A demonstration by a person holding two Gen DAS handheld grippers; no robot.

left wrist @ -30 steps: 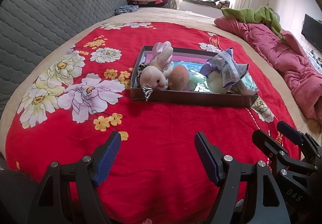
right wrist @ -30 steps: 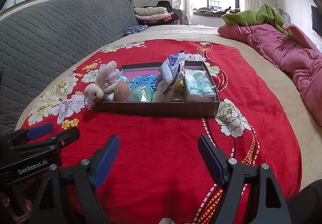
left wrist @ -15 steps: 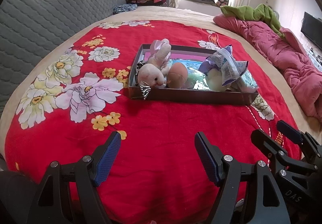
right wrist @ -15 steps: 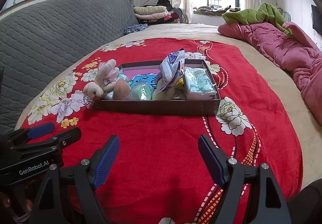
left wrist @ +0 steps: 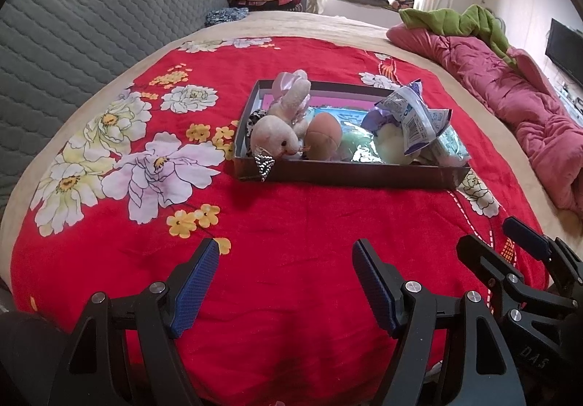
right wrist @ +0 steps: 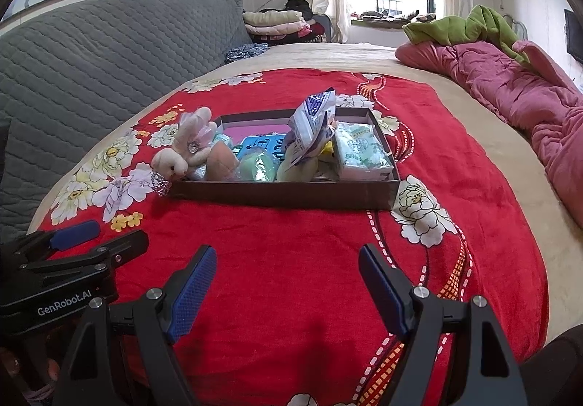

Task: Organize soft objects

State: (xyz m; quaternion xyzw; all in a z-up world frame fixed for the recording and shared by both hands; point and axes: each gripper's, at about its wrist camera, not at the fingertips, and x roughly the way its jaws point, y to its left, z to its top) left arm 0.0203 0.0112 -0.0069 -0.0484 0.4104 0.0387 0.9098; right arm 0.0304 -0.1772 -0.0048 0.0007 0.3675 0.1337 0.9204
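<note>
Both sets of fingers stand spread wide with nothing between them: the left gripper (left wrist: 286,282) and the right gripper (right wrist: 288,287) hang low over the red floral blanket (left wrist: 291,231) on the bed, side by side, well short of the shallow dark box (right wrist: 284,192). The soft things lie in that box. A pale plush rabbit (left wrist: 280,134) droops over the left near corner, its head past the rim; it looks light and squashy, so a pinch across the body or the head should hold, while the ears would likely just stretch. Beside it sit a brown egg-shaped plush (left wrist: 322,134) and a greenish soft piece in clear wrap (right wrist: 257,165), probably slippery. The crinkled blue-and-white bag (right wrist: 309,121) stands tallest; it would crumple, best taken at its upper fold. The right wrist view alone shows the green tissue pack (right wrist: 359,151) plainly against the right wall; the left wrist view shows the rabbit's face and the silvery tag (left wrist: 264,165) hanging outside the box.
</note>
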